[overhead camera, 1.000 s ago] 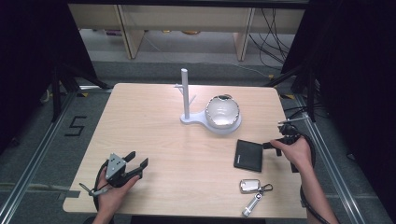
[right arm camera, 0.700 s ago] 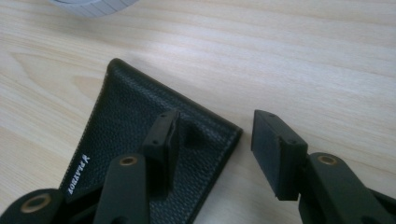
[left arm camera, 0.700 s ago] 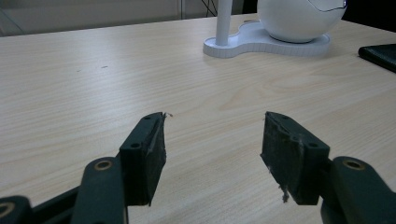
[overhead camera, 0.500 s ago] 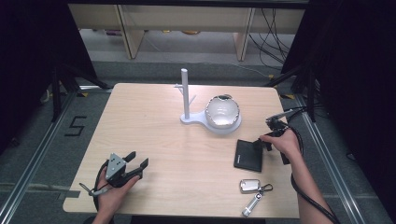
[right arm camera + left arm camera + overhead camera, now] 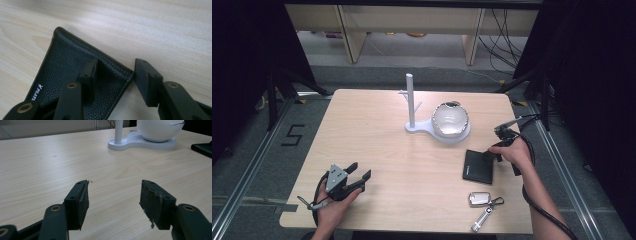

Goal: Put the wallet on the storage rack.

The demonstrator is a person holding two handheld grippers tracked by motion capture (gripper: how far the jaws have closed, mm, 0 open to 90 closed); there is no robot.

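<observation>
Right tool (image 5: 113,75) jaws wide, straddling the wallet (image 5: 75,72) corner at table (image 5: 377,130) right edge; shallow bite could slip off; left tool (image 5: 113,197) wide, empty.

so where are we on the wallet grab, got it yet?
Not yet. Done: the right gripper has reached the wallet, jaws open and straddling its corner, one jaw over the leather and one just off the edge. In hand: closing on that corner; the wallet lies flat on the table. Left: grip and lift. The left gripper sits open and empty near the front edge; the keys are untouched.
</observation>
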